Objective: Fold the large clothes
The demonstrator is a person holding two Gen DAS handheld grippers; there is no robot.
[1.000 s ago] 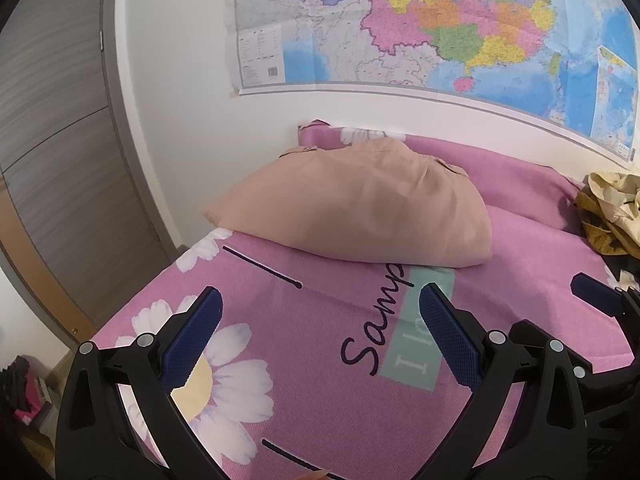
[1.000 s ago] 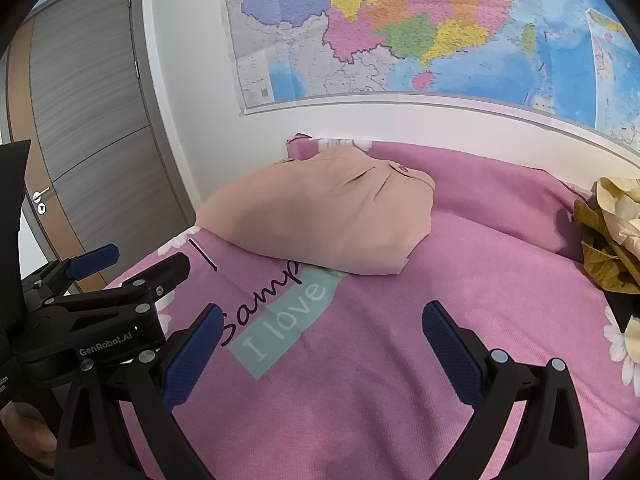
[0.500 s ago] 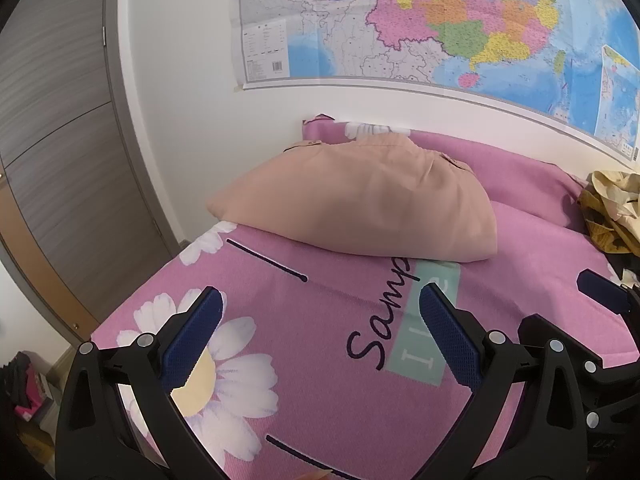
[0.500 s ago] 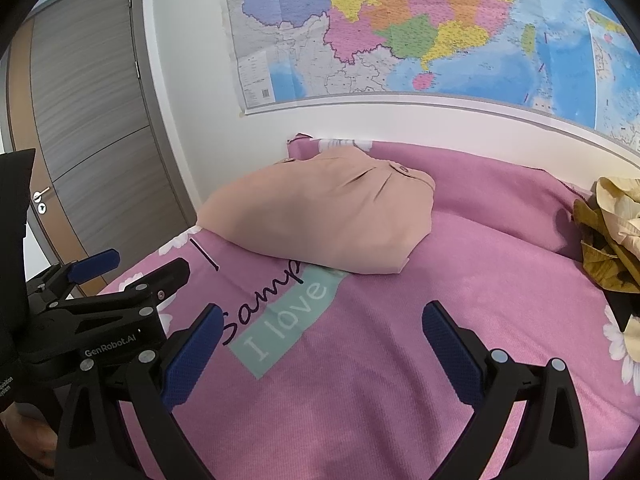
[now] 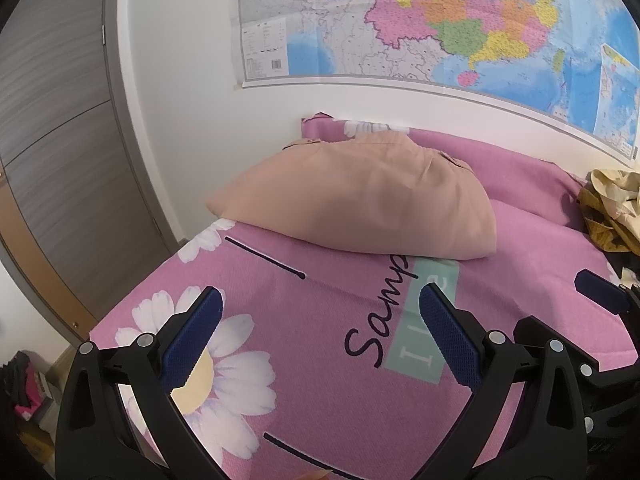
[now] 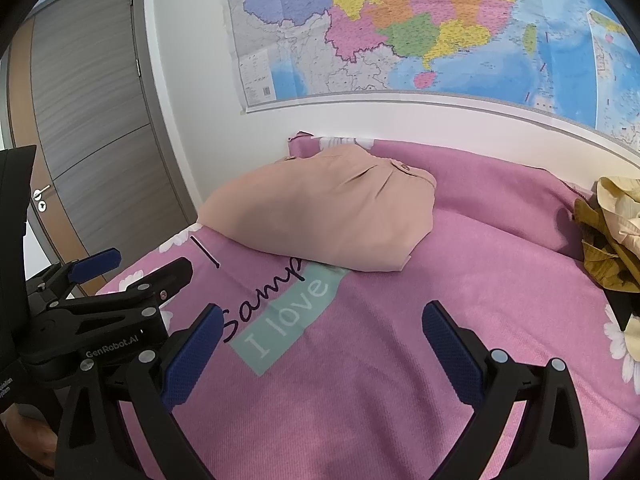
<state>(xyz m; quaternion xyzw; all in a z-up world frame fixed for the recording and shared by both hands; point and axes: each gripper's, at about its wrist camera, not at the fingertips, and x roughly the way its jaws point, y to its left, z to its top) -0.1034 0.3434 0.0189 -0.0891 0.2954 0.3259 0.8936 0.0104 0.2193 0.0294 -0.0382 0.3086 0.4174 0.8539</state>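
Observation:
A folded beige garment (image 5: 360, 204) lies on the pink bedsheet (image 5: 320, 320) at the far left of the bed, near the wall; it also shows in the right wrist view (image 6: 328, 216). My left gripper (image 5: 320, 332) is open and empty, held above the sheet well short of the garment. My right gripper (image 6: 320, 344) is open and empty, also above the sheet, to the right of the left one. The left gripper's body (image 6: 100, 312) shows at the left of the right wrist view. A crumpled yellow-olive garment (image 6: 612, 236) lies at the right edge of the bed.
A large map (image 5: 440, 24) hangs on the white wall behind the bed. A grey door (image 6: 92, 128) stands at the left. The bed's left edge (image 5: 132, 300) drops to the floor, where some clutter (image 5: 24, 384) lies.
Both grippers have drifted back and up a little, so the bed sits slightly lower in the views. Both stay open. The garments have not moved.

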